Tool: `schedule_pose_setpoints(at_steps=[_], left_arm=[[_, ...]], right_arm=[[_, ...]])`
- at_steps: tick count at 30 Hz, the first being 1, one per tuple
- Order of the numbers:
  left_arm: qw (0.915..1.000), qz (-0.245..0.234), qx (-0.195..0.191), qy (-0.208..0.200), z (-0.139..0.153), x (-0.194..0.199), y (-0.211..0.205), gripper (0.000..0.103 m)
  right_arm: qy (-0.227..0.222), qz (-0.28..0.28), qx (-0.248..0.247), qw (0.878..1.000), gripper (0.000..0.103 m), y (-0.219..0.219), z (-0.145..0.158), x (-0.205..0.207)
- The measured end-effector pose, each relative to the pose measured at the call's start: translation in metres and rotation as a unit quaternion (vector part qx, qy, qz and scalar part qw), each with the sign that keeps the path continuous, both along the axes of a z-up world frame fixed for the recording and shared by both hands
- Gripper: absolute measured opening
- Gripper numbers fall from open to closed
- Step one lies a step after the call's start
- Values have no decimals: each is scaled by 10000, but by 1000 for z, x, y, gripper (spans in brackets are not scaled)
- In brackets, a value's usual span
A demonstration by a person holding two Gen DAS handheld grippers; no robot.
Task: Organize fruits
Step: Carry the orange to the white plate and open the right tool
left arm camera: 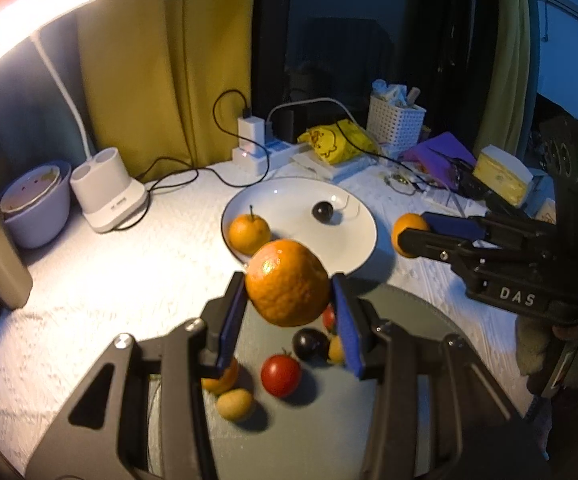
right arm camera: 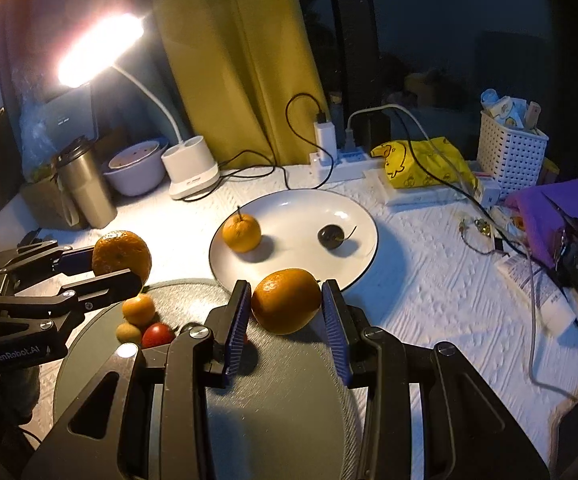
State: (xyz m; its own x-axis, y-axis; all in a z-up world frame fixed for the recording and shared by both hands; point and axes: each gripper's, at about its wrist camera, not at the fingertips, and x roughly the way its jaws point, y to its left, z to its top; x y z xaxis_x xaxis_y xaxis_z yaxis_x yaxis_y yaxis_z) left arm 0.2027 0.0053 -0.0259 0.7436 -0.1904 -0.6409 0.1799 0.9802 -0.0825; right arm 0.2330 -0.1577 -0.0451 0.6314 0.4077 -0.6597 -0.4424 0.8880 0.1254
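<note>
Left wrist view: the left hand-held gripper (left arm camera: 289,312) grasps a large orange (left arm camera: 287,283) between its blue pads, lifted above the grey round tray (left arm camera: 409,320). Under it on the tray lie a red tomato (left arm camera: 280,375), a dark grape (left arm camera: 309,343), a small yellow-green fruit (left arm camera: 235,404) and a small orange (left arm camera: 221,380) partly hidden behind the left finger; a second red fruit and a yellowish one peep out beside the right pad. Beyond the tray sits the white plate (left arm camera: 353,248), bearing a stemmed orange (left arm camera: 249,233) near its left rim and a dark cherry (left arm camera: 323,212) nearer the middle.

In the right wrist view, the right hand-held gripper (right arm camera: 287,312) is clamped on another orange (right arm camera: 286,300), which hangs over the far edge of the tray, just beside the plate's near rim. From the left wrist camera, that same gripper appears at the right with its fruit to the right of the plate, above the white table (left arm camera: 89,280).

A lit desk lamp (right arm camera: 101,50) stands on its white base behind the plate, next to a purple bowl (right arm camera: 135,172) and a steel tumbler (right arm camera: 85,188). A white perforated basket (right arm camera: 511,152) and a yellow duck-print pouch (right arm camera: 417,164) sit at the table's far right.
</note>
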Motion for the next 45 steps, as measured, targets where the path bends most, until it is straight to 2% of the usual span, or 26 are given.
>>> schedule_pose_setpoints(at_steps=[19, 27, 33, 40, 45], left_arm=[[9999, -90, -55, 2, -4, 79, -5, 44], [9997, -76, -147, 163, -16, 118, -3, 44], [9985, 64, -303, 457, -29, 147, 4, 44], [9968, 150, -441, 654, -39, 162, 14, 44], [9965, 184, -491, 654, -40, 162, 18, 44]], right_arm=[[-29, -71, 42, 10000, 39, -3, -6, 63], [22, -108, 14, 9999, 39, 0, -16, 92], [22, -82, 34, 10000, 39, 13, -22, 119], [269, 28, 38, 9996, 39, 31, -43, 142], [365, -50, 89, 9993, 39, 32, -50, 149]])
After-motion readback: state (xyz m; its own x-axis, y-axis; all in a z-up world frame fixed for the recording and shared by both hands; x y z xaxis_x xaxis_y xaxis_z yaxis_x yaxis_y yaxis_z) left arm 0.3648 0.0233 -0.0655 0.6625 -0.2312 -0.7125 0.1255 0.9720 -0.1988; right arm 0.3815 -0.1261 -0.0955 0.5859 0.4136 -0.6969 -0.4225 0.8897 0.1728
